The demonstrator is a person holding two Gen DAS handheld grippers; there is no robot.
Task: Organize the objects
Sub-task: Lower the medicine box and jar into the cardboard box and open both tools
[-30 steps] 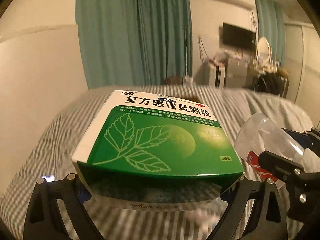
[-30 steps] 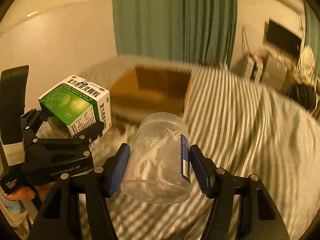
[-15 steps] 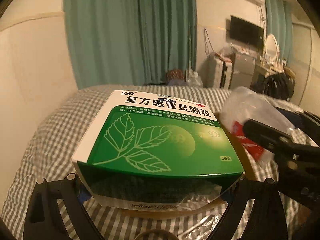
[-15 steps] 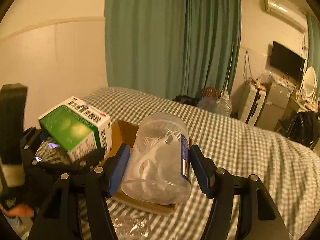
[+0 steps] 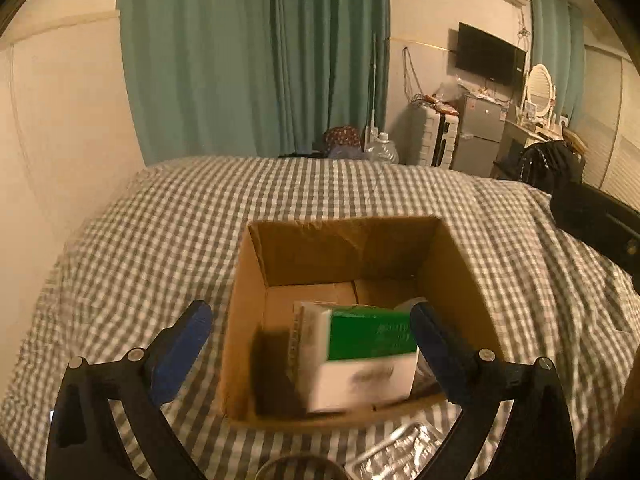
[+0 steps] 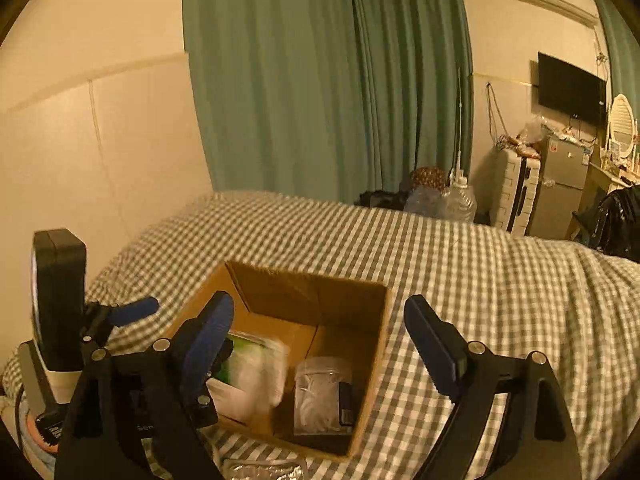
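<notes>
Both my tongs stand empty, jaws wide, above the cardboard box [image 5: 448, 264]. The green medicine carton [image 5: 360, 364] and clear jar [image 6: 324, 394] lie inside. Foil blister packs [image 5: 400, 454] on the checked bedcover [image 5: 160, 240] remain outstanding.

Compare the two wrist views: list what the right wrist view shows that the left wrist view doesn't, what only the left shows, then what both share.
Only the right wrist view shows the clear plastic jar standing inside the cardboard box, and the left gripper open beside it.

Only the left wrist view shows the green face of the medicine box.

Both show the cardboard box on the checked bedspread, the medicine box inside it, and a foil pack in front of it. The right gripper is open too.
</notes>
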